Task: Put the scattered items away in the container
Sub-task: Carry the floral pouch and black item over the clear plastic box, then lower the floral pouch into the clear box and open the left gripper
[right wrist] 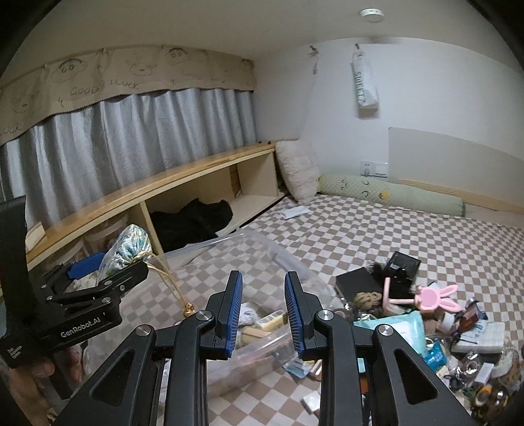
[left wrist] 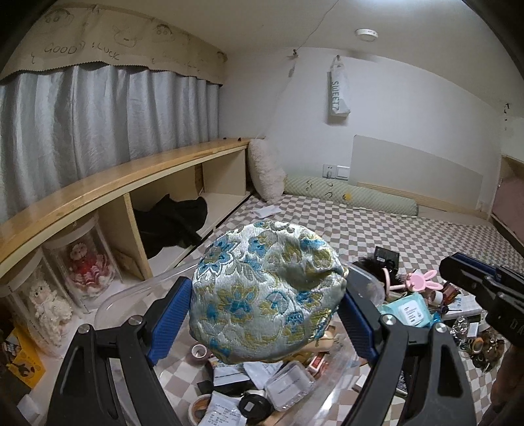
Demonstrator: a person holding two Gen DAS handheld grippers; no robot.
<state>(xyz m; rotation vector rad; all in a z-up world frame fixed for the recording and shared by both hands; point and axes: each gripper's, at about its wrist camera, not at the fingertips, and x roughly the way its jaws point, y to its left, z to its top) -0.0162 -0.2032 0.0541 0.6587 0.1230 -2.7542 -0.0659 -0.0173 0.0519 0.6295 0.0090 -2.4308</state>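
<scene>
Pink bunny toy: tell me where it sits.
In the right wrist view the pink bunny toy lies right of centre on the checkered bedspread, atop the clutter pile, beside the black box.

White walls (right wrist: 425,82) and ceiling, round ceiling light (right wrist: 371,13) at 1 o'clock, grey curtain (right wrist: 131,137) under a beige valance (right wrist: 131,75) at 10 o'clock, long wooden shelf unit (right wrist: 196,173) beneath it, checkered bed cover (right wrist: 360,229) centre, fluffy pillow (right wrist: 298,170) and green bolster (right wrist: 393,193) at 2 o'clock

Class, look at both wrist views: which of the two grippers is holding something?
The left gripper: its blue pads clamp a floral brocade pouch. The right gripper has nothing between its fingers.
</scene>
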